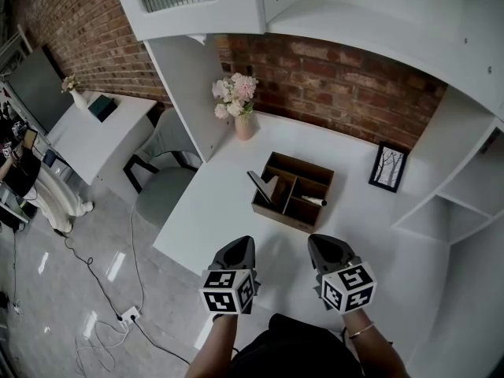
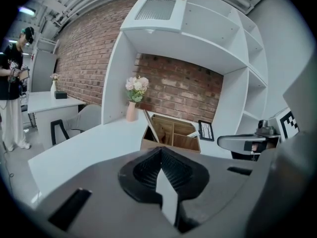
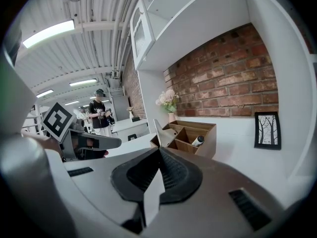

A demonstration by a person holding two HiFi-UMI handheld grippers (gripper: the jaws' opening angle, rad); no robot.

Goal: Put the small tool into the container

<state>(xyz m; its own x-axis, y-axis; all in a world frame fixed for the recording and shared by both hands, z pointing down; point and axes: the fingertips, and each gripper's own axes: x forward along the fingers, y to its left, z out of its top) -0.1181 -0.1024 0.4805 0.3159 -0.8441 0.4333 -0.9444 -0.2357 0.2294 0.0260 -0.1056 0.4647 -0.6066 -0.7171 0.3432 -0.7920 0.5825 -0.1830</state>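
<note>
head view looks steeply down; both gripper views face the container [image 1: 280,214].

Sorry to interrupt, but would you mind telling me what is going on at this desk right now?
A person at the white desk holds a left tool and a right tool, both shut and empty, side by side just short of the wooden organizer. A small pen-like item lies in one of the organizer's right-hand compartments, and a flat dark card leans in its left one. Nothing is gripped, so the putting-away looks finished or paused.
</note>
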